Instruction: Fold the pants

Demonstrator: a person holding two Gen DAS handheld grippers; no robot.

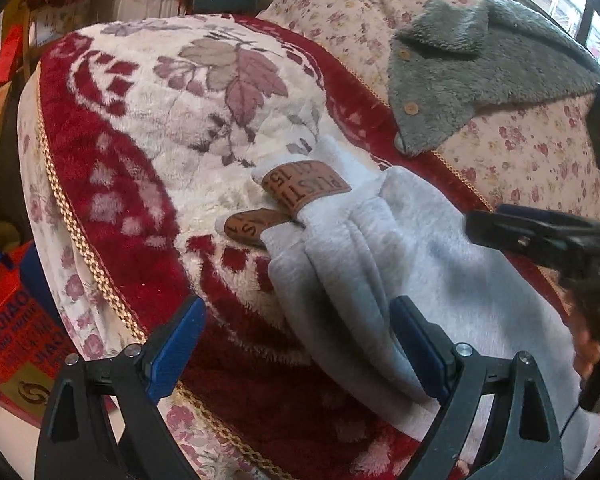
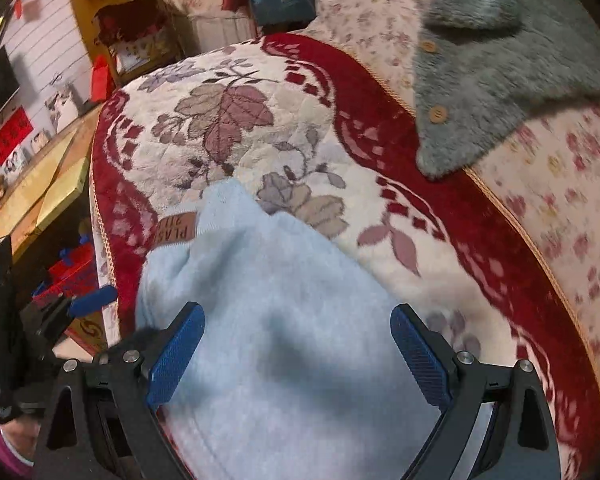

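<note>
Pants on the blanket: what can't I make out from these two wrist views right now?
- Pants: waist end cut off by the bottom edge in both views, so the fold state is unclear.
- Brown cuff bands: lettering partly wrapped out of sight; in the right wrist view, pant fabric covers most.
- Grey fleece jacket: motion-blurred in the right wrist view.

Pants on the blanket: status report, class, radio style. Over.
Left gripper open, right gripper open, both empty. Pale grey pants bunched on red floral blanket, brown cuffs showing. Grey fleece jacket lies apart, not obstructing.
</note>
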